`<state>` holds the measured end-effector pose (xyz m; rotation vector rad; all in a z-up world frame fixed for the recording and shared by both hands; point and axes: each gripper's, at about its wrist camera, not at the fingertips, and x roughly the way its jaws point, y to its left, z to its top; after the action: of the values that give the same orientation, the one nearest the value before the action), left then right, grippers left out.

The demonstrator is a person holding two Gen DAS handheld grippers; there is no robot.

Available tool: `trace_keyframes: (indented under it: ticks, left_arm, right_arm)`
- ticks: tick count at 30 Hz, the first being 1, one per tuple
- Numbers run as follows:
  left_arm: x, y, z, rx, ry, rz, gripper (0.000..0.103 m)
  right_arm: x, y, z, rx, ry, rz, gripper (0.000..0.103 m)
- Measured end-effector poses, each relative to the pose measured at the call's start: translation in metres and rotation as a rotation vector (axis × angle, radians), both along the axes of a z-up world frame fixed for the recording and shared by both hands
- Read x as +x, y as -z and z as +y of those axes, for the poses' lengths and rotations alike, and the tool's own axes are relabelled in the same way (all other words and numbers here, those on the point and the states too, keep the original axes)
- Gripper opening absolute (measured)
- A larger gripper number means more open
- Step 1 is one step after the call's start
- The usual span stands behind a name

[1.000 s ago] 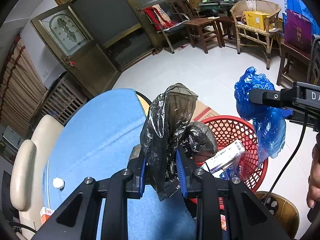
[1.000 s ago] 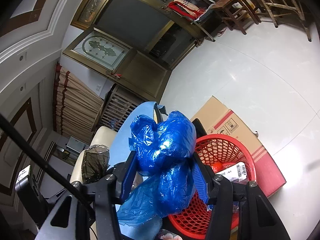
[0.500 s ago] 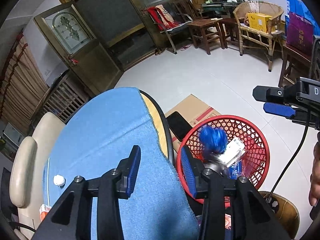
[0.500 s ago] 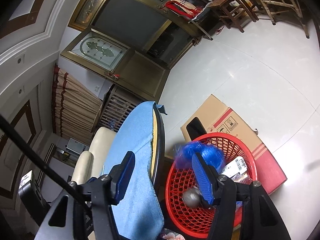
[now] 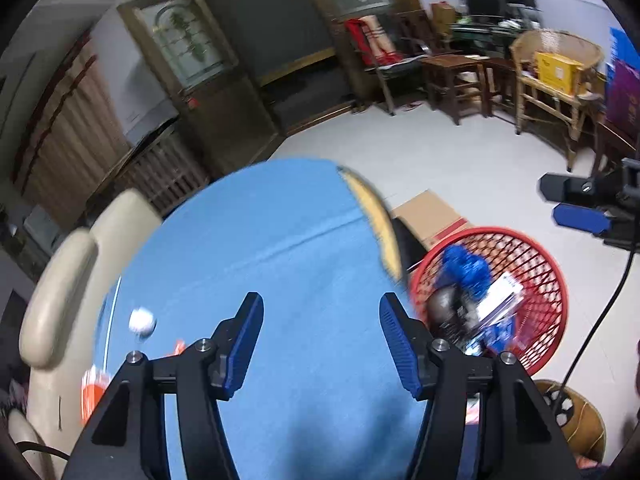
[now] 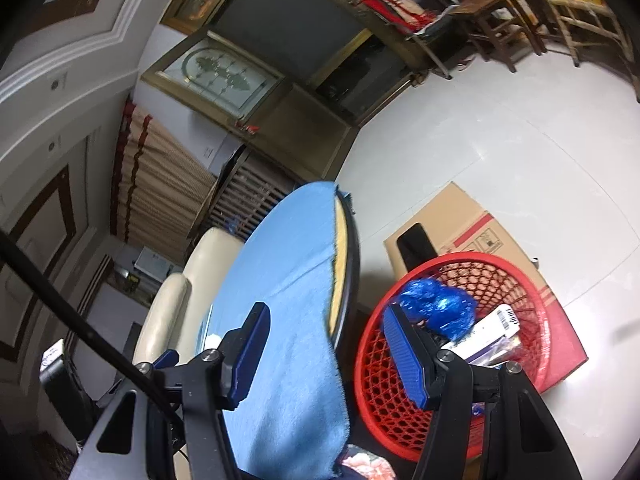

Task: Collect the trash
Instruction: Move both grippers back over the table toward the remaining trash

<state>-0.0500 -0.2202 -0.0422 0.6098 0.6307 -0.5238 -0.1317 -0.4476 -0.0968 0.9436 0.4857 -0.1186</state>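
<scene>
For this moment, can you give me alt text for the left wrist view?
The open left gripper hangs empty over a blue tablecloth. To its right, a red basket on the floor holds a blue bag and other trash. A small white ball lies on the cloth.

Bare cloth on the worktop (image 5: 280,264) lies ahead; a white ball (image 5: 141,321) sits left, the basket (image 6: 532,280) beside its right edge.

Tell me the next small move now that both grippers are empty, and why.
Probably bring the left gripper down toward the small white wad on the blue tablecloth. Both bags, blue and black, already lie in the red basket; the right gripper is open too, but farther from the wad.
</scene>
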Motion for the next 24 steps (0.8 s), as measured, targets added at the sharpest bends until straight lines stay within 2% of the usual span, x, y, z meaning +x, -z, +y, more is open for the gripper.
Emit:
trace_keyframes:
  ticks: [6, 11, 17, 24]
  left_arm:
    - [0.033, 0.01, 0.076, -0.034, -0.18, 0.042, 0.061]
    - [0.069, 0.024, 0.158, -0.053, -0.382, 0.068, 0.061]
    - [0.102, 0.041, 0.251, -0.077, -0.61, 0.093, 0.061]
    - [0.121, 0.058, 0.313, -0.096, -0.725, 0.101, 0.061]
  right_arm:
    - [0.025, 0.004, 0.027, -0.023, -0.081, 0.041, 0.063]
    - [0.059, 0.009, 0.058, -0.049, -0.187, 0.095, 0.063]
    - [0.129, -0.002, 0.122, -0.156, -0.386, 0.135, 0.063]
    - [0.23, 0.002, 0.199, -0.23, -0.609, 0.153, 0.063]
